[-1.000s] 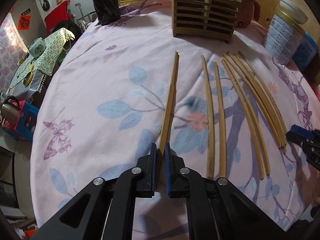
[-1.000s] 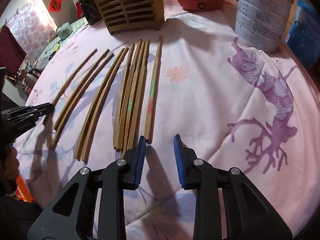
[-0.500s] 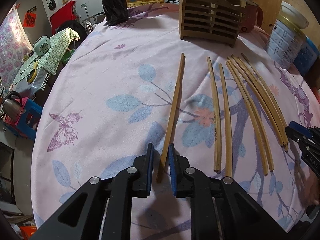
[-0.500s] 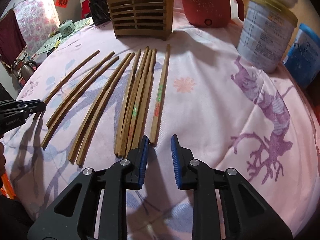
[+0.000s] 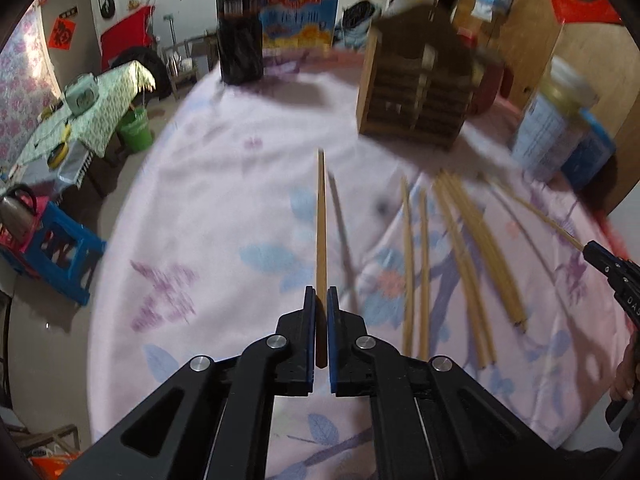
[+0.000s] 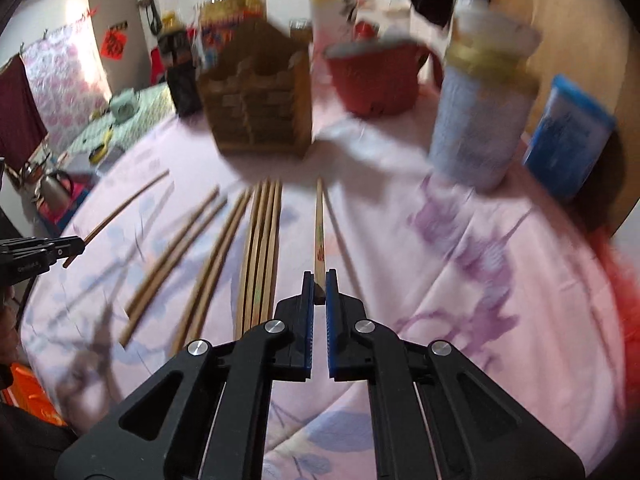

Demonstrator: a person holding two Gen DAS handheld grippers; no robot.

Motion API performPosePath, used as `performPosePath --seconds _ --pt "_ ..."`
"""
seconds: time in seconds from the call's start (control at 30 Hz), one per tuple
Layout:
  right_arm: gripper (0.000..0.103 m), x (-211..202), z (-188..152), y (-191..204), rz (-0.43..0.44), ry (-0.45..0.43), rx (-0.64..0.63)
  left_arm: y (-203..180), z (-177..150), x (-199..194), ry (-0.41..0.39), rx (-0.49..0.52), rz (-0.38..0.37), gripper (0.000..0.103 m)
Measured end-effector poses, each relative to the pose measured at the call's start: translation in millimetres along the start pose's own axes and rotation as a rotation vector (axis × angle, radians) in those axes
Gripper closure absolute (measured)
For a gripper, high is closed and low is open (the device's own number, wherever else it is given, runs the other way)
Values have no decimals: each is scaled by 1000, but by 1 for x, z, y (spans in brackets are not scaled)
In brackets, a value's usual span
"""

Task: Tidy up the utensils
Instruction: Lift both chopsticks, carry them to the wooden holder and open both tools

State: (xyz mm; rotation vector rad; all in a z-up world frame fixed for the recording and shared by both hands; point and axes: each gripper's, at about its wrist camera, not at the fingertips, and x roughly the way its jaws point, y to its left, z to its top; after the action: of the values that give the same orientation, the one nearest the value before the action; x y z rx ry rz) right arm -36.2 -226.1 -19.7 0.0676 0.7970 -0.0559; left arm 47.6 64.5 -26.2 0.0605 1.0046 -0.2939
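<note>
Black plastic arms with silver pivot screws fill the near edge of both wrist views, each pair ending in blue ribbed pads. The left gripper (image 5: 321,294) is clamped on a plain chopstick (image 5: 321,216), a straight square-sided wooden stick that runs between the pads and points away, lifted off the cloth with its grey shadow just to its right. The right gripper (image 6: 319,278) is clamped on the near end of a printed chopstick (image 6: 319,224), pale wood with small red and green marks along its side, also raised above its shadow.

Beyond the pads lies the tablecloth (image 5: 208,208), soft pink fabric printed with blue leaves, purple butterflies and a purple branch. The other chopsticks (image 6: 262,240) lie loose on it in rough rows; several are thin and bowed, and a tight bundle sits nearest the right gripper.

Farther back stands the holder (image 6: 260,116), a slatted wooden box with open compartments on top, blurred in both views. Only the right view shows clearly the red pot (image 6: 374,76) with its handle, beside the tall round tin (image 6: 480,108) and a blue box (image 6: 568,140). Only the left view shows the black bottle (image 5: 239,28), a green-clothed side table (image 5: 92,116) and a blue stool (image 5: 56,252) on the floor.
</note>
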Motion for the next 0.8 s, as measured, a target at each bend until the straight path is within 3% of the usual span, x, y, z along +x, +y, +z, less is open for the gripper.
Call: performPosePath --seconds 0.2,0.33,0.53,0.8 --pt "96 -39 42 4 20 -116 5 -9 46 -46 -102 32 -25 97" --pt "96 -53 60 3 52 -148 25 -16 68 -54 -37 32 -99 97" --pt "97 -64 71 -4 75 -173 57 -23 68 -53 28 47 -119 97" --pt "97 -60 88 -9 95 -187 63 -39 103 -62 11 71 -131 97"
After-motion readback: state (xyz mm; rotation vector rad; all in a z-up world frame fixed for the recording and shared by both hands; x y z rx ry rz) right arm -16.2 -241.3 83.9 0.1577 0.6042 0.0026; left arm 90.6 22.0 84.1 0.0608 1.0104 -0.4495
